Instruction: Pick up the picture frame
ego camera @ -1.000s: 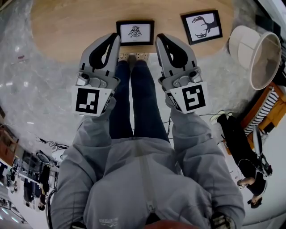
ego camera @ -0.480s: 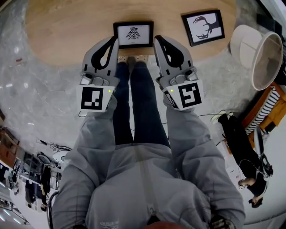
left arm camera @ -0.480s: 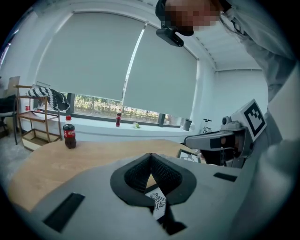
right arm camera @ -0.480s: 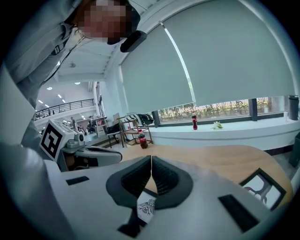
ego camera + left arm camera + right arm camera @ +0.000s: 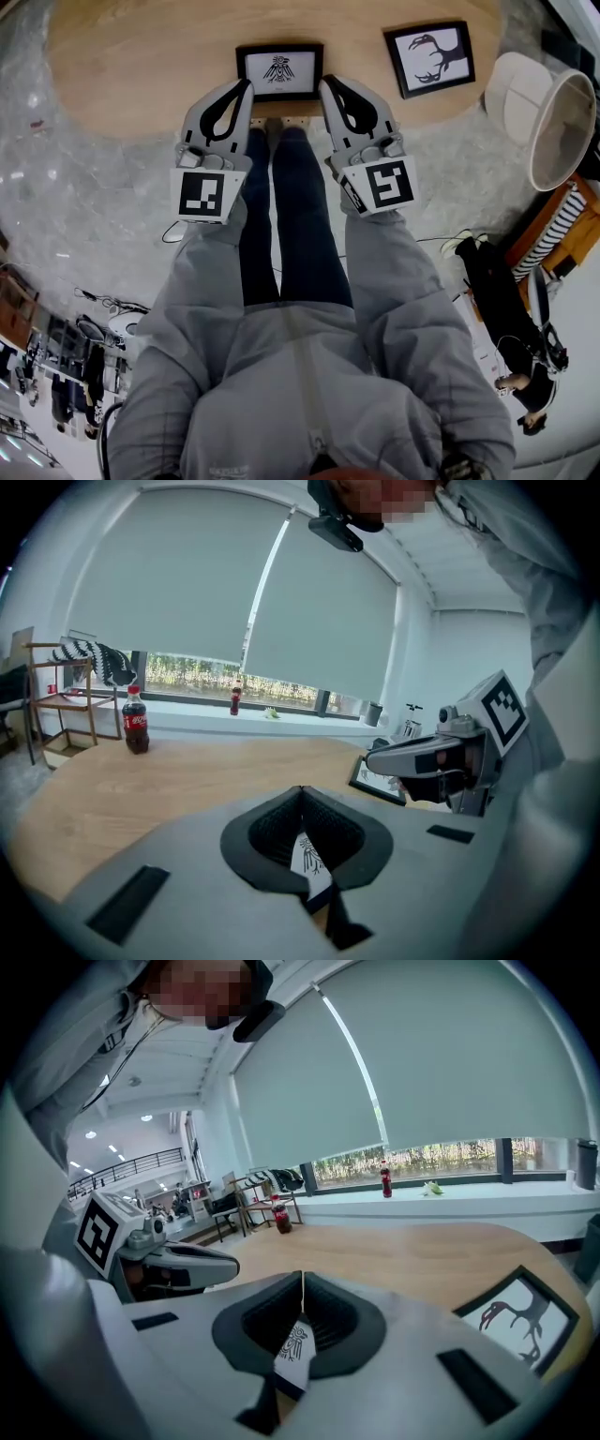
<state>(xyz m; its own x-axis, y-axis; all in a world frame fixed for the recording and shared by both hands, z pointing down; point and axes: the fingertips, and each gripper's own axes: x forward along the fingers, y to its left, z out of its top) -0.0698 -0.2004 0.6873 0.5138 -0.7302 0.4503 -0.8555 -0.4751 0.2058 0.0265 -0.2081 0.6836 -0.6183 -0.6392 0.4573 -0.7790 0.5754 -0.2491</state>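
A small black picture frame with a bird emblem on white lies flat on the round wooden table, near its front edge. My left gripper hangs over the frame's near left corner and my right gripper over its near right corner. Both are shut with nothing between the pads. In the left gripper view the jaws meet at the tips, and the emblem shows through the gap below them. The right gripper view shows the same: shut tips with the emblem underneath.
A second black frame with an antlered figure lies on the table to the right. A white lampshade sits on the floor past the table's right edge. A cola bottle stands at the table's far side. The person's legs reach the table edge.
Both grippers have sunk and moved forward together, from in front of the table edge to either side of the bird frame's near corners. Their jaws stayed shut.
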